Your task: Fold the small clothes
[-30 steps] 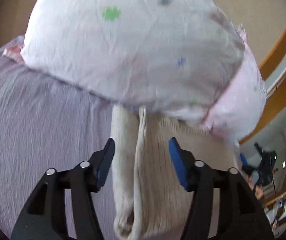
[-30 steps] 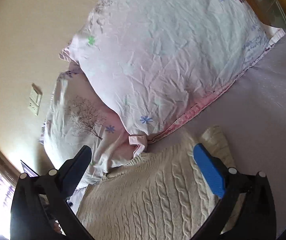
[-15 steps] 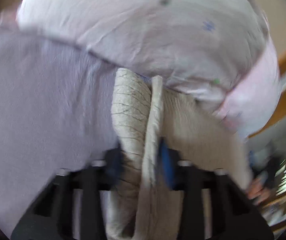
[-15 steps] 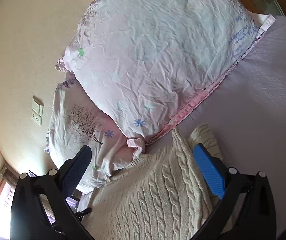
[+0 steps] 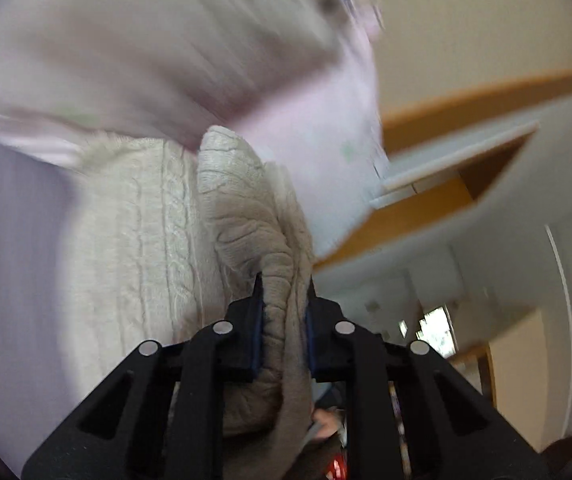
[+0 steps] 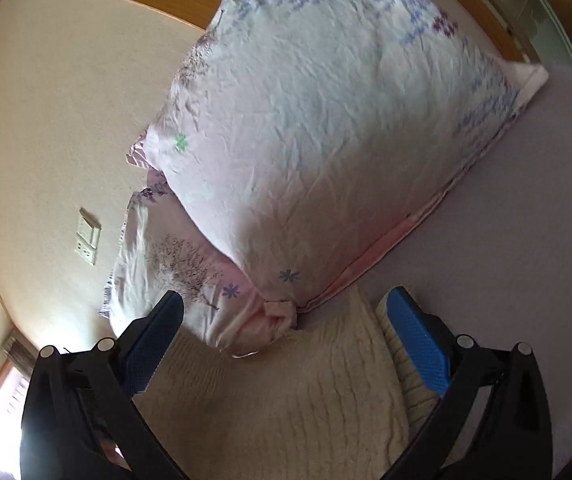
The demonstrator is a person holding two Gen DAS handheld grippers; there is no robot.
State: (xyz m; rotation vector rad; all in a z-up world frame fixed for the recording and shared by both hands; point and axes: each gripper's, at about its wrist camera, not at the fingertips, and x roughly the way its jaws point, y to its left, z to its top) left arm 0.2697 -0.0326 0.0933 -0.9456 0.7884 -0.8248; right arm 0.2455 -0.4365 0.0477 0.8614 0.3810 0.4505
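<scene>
Left gripper [image 5: 284, 300] pinched tight on bunched fold of cream cable-knit sweater [image 5: 142, 240]; rest of knit spreads left of and ahead of it on bed [image 5: 10, 220], butting pillow [image 5: 166, 40] beyond.
Right gripper [image 6: 286, 344] spread wide, gripping nothing; sweater [image 6: 286, 392] lies under and between its jaws, pillow [image 6: 326, 120] just ahead.
Handling guess: soft, thick, limp, stretchy; moderate weight; not fragile, not slippery. Sags from single pinch.
Best hold: doubled edge or ribbed hem/cuff, not single layer. Right should take opposite edge.
Left view motion-blurred.

Cream cable-knit sweater [image 6: 286, 400], pale pink flower-print pillow [image 6: 326, 140], lilac bedsheet [image 6: 526, 240], blue gripper pads [image 6: 418, 340]
</scene>
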